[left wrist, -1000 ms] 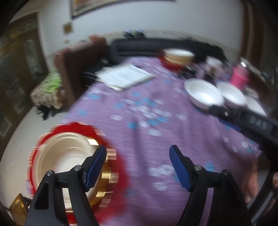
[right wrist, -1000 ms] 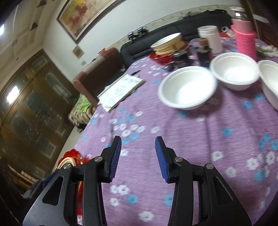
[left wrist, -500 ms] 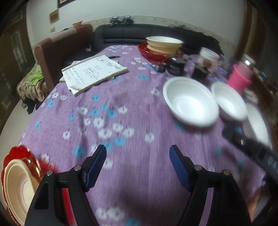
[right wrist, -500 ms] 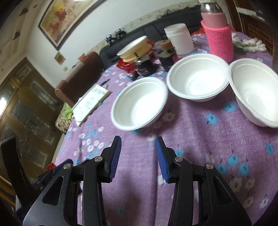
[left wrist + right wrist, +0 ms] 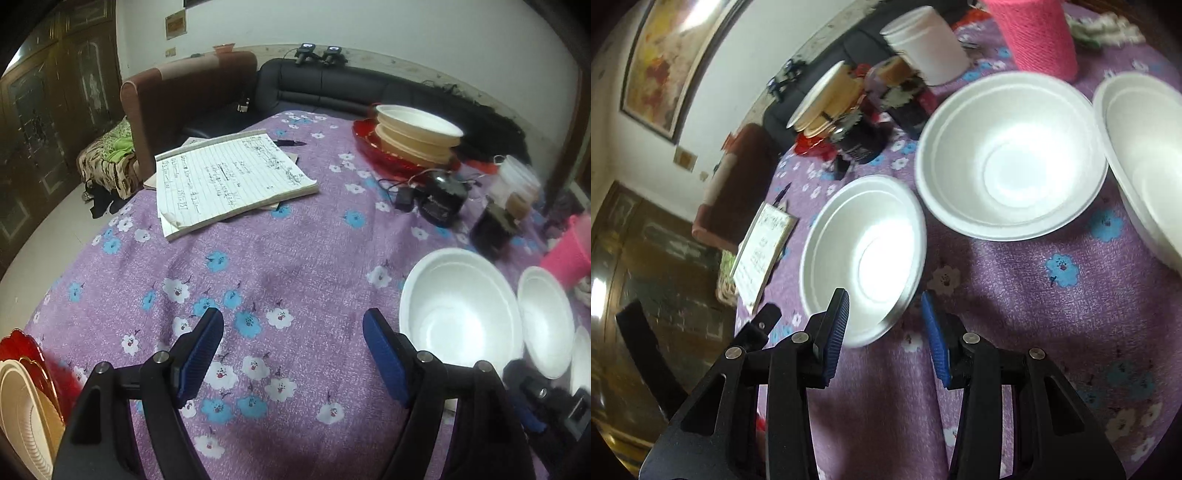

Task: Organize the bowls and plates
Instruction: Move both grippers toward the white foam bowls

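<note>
Left gripper [image 5: 293, 340] – jaws wide apart, holding nothing, above the table [image 5: 295, 258]. Right gripper [image 5: 885, 322] – parted, empty, fingertips flanking the near rim of a white bowl [image 5: 863, 256].

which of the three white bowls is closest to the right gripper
The leftmost white bowl: its near rim sits just ahead of the open right gripper, while the middle bowl and right bowl lie farther back.

Your left gripper [image 5: 291, 341], black angular plastic arms, blue ribbed pads [image 5: 201, 350] on the fingertips, round silver screws at the joints, your right gripper [image 5: 888, 334] the same, black frame with triangular cut-outs, blue ridged pads [image 5: 836, 334], silver screw heads
</note>
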Motion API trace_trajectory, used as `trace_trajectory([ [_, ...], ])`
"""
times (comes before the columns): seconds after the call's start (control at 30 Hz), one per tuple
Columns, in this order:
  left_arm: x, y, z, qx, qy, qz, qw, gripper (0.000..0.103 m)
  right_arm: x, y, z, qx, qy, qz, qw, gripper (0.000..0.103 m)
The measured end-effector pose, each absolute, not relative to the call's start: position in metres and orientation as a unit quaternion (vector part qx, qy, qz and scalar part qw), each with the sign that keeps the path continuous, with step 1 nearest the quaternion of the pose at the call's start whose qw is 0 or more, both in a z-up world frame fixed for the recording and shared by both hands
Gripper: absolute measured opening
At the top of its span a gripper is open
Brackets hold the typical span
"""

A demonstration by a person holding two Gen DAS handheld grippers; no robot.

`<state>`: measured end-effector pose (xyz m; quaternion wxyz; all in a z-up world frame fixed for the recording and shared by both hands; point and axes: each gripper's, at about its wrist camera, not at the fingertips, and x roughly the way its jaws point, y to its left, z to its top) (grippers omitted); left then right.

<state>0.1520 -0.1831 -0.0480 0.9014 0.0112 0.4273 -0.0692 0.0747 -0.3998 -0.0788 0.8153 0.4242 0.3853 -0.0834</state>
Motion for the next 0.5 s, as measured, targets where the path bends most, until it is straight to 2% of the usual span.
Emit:
trace_trajectory([
  [0.07,0.153,-0.183,-0.051,0.006,0.426,-0.079,0.902,0.078,0.076,-0.402,-0.083,0.438,0.383,-0.088,0.809,0.051],
  [0.5,0.156,-0.190,-0.065,0.015,0.420,-0.111,0.901,0.078,0.095,-0.402,-0.106,0.461,0.388,-0.111,0.790,0.051],
])
